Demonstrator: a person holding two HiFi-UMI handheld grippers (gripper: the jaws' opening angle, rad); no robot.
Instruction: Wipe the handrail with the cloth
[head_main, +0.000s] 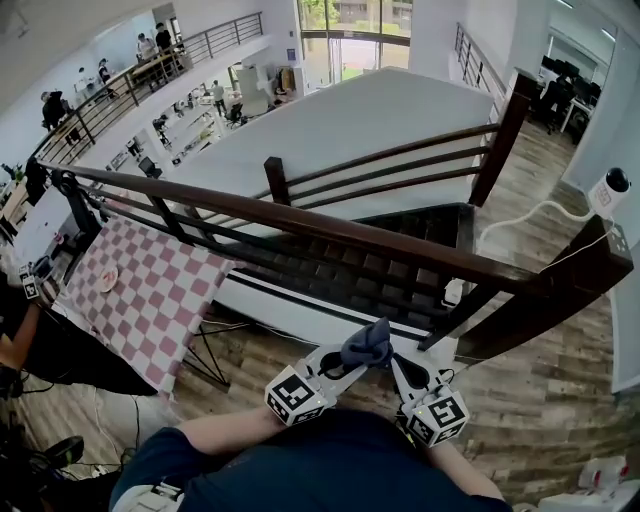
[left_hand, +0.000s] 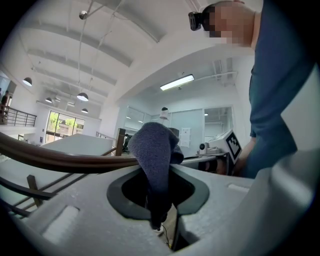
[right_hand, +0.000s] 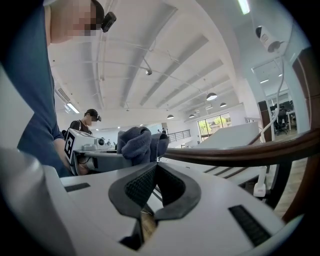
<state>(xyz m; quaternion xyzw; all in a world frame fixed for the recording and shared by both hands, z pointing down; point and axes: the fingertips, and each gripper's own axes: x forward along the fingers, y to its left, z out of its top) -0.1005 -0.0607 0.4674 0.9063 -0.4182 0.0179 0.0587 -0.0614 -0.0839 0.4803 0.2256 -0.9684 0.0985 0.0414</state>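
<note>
1. The room was a tall open hall with a mezzanine. In the head view a stairwell dropped away beyond the rail and wood flooring filled the lower right.
2. The handrail (head_main: 330, 232), a dark wooden bar, ran from the upper left towards the right edge. With the stairwell beyond it, a cloth that slipped during a stroke would probably fall out of reach.
3. The left tool (head_main: 352, 364), at lower centre, was clamped on a dark blue cloth (head_main: 367, 344). The cloth bunched above the tips, near the handrail but seemingly not touching it. Only a narrow fold looked pinched, so drag along the wood might tug it free.
4. The right tool (head_main: 399, 364), just beside the left, was pressed together on nothing. Held that close, it could knock the left tool.
5. Only the head view showed the handrail's full run and its posts. Only the left gripper view showed the fold passing down between the jaws. The right gripper view showed its own jaws bare, with the cloth beyond them.
</note>
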